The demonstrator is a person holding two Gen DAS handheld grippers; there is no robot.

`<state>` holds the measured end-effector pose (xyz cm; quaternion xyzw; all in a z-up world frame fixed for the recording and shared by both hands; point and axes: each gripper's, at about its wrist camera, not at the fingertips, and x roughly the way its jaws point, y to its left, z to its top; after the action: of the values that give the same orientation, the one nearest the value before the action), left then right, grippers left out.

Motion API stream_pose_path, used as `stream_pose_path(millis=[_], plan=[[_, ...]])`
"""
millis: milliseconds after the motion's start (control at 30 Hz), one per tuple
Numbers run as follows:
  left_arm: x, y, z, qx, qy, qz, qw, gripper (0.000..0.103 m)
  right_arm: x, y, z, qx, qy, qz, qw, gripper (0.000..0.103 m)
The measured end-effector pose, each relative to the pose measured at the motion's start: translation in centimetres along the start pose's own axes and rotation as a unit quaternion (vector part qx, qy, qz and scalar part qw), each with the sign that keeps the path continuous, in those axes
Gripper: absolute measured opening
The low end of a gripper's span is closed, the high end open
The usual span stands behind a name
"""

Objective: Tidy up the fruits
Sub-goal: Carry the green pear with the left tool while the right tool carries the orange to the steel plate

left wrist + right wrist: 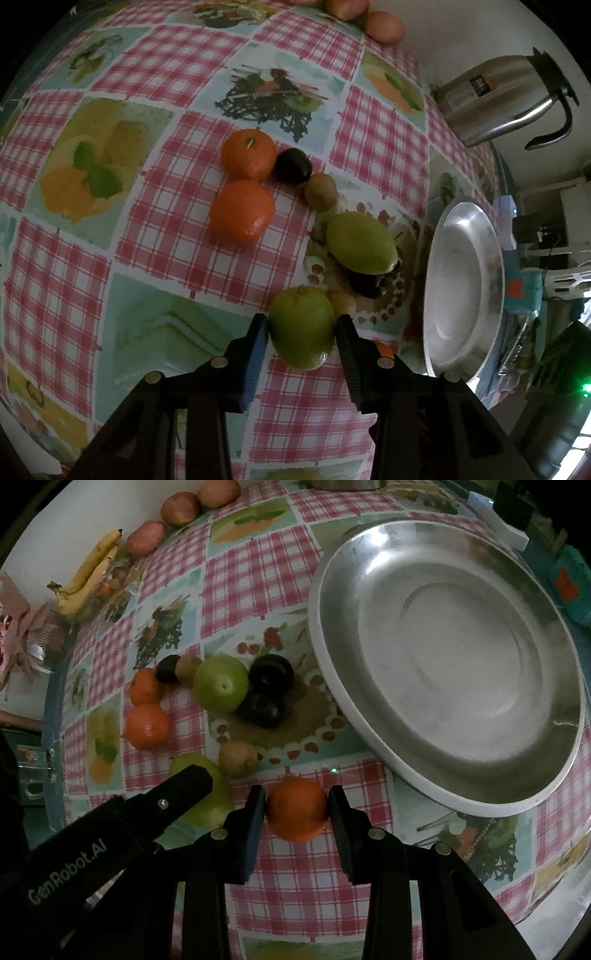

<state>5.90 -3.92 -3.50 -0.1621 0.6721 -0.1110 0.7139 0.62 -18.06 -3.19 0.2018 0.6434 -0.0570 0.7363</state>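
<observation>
Between the fingers of the left claw (301, 328) sits a green apple (301, 326), both pads pressed to its sides, so the claw is clamped on it low over the worktop (155, 229). The right claw (297, 808) likewise pinches an orange (297, 808) between its pads; the left claw's finger (184, 786) shows just to its left, with that same green apple (207, 808) partly hidden behind it. Whether either fruit is lifted or touching the cloth is hard to tell in this dim light.

Just beyond lies the loose cluster: a kiwi (236, 758) nearest, then a second green apple (221, 683) touching two dark plums (271, 674) (260, 709). Farther left come a smaller kiwi (187, 669), a dark fruit (168, 669) and two oranges (144, 686) (147, 725), one behind the other.

To the right of the cluster stands a wide steel plate (554, 738), its near rim close to the held orange and its left rim near the plums. A strip of checked cloth lies open between the claws and the cluster.

At the far edge, against the wall, lie three apples (181, 507) and a bunch of bananas (90, 572). A steel kettle (495, 99) stands near the far right corner of the worktop.
</observation>
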Motion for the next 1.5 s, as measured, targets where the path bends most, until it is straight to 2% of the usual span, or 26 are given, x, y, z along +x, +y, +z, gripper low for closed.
stream_pose_path(millis=[400,767,1033,1233,1500], plan=[[-4.2,-0.5,0.3,-0.001,-0.065,-0.020,0.9977,0.041,-3.4,0.1,0.4,0.005,-0.056,0.032,0.998,0.037],[-4.6,-2.2,0.4,0.020,-0.078,-0.027,0.9964,0.041,-4.6,-2.4,1.0,0.039,-0.081,0.020,0.996,0.037],[-3.7,-5.8,-0.5,0.071,-0.082,-0.021,0.9938,0.041,-6.0,-7.1,1.6,0.101,-0.108,-0.028,0.989,0.037],[-2.9,-9.3,-1.7,0.127,-0.089,-0.031,0.9873,0.041,-6.3,-10.0,1.7,0.142,-0.109,-0.036,0.983,0.037],[-1.4,-12.5,-2.3,0.181,-0.094,-0.048,0.9777,0.041,-6.6,-12.1,1.6,0.163,-0.109,-0.049,0.979,0.037]])
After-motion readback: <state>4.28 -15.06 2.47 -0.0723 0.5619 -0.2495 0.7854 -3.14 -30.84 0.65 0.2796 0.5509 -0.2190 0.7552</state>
